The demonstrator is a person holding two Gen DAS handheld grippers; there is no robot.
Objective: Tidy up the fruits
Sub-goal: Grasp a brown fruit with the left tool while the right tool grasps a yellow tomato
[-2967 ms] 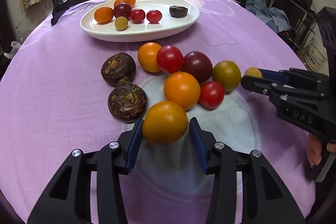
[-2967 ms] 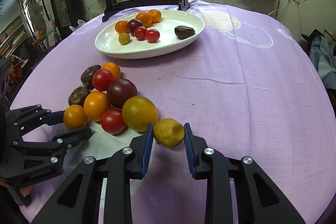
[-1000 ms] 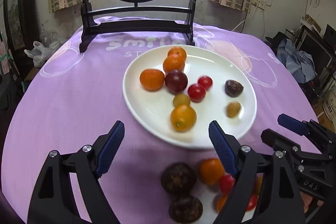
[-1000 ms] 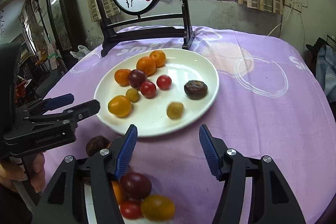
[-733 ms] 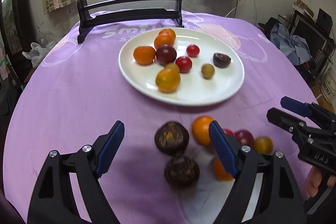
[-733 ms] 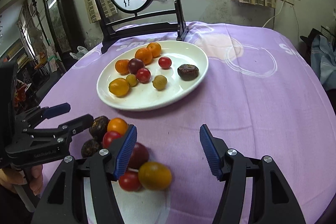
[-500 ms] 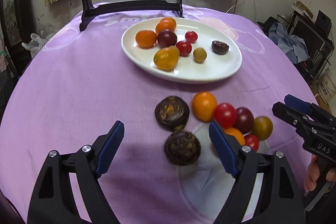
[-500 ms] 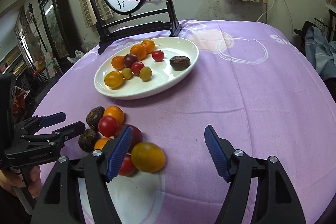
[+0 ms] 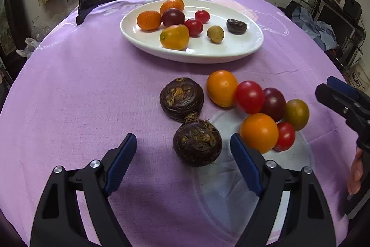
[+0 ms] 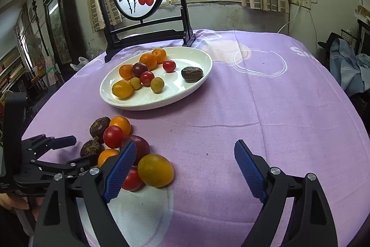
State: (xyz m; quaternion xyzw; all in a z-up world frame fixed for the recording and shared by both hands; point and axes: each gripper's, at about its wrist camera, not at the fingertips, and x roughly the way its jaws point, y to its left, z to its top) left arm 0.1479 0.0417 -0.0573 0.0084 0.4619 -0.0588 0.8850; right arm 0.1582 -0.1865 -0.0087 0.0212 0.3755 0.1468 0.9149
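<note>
Your left tongs [image 9: 182,161] stand spread around the near water chestnut [image 9: 197,142], flat on the desk [image 9: 81,96], stem scar up. Your right tongs [image 10: 185,166] are opening, empty, beside the yellow-green tomato [image 10: 155,170]; the white plate [image 9: 242,48] lies beyond the loose fruit.

Left gripper [image 9: 182,147], jaws spread wide and empty, angled downward toward 12 o'clock. Right gripper [image 10: 185,159], jaws opening and empty, likewise angled downward; a fingertip [image 9: 355,174] shows at its handle.
</note>
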